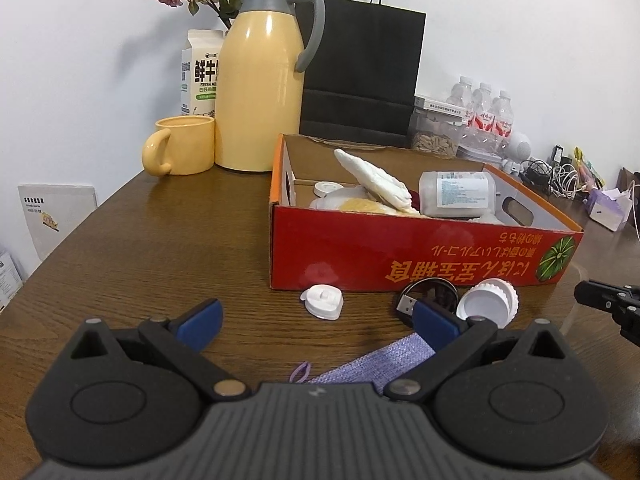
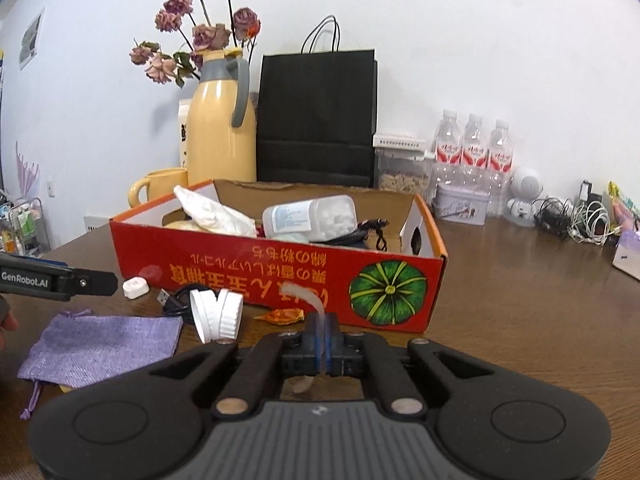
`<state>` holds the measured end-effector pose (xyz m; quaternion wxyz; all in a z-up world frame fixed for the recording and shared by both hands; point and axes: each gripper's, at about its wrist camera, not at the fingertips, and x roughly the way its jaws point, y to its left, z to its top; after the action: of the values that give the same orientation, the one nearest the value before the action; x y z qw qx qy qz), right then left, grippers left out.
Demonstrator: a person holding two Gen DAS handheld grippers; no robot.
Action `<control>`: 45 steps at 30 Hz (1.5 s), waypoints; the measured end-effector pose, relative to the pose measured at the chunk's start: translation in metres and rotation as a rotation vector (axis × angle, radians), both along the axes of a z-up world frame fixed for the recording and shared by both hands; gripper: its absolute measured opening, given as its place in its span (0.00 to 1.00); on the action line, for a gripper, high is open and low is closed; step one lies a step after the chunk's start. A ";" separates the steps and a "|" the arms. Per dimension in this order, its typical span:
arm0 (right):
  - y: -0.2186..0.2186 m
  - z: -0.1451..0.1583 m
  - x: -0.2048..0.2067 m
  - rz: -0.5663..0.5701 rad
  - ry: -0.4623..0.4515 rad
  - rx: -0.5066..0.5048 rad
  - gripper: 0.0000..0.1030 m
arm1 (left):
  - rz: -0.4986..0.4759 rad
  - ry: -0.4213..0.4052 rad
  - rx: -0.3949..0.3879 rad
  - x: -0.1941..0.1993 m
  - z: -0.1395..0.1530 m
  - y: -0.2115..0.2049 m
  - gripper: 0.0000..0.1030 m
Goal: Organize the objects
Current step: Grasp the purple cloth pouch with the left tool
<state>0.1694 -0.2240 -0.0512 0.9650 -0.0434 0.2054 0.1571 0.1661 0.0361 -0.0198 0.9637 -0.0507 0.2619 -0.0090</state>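
My right gripper pinches a thin, bendy, see-through strip, its jaws pressed tight on it. My left gripper is spread wide over the smooth brown table. The soft purple pouch lies under it. At 12 o'clock stands the red cardboard box. Ridged white caps sit at 1 o'clock. Bare table at 10.

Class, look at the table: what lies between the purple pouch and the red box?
In the right wrist view, a white lid and a black USB cable lie between the purple pouch and the red box.
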 end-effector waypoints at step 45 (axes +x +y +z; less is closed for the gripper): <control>-0.002 0.005 -0.017 0.020 -0.085 0.013 0.01 | -0.075 0.125 0.111 -0.020 -0.019 -0.042 0.68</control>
<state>0.1521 -0.2260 -0.0465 0.9715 -0.0458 0.1629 0.1660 0.1462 -0.0055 -0.0385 0.9457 0.0121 0.3235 -0.0276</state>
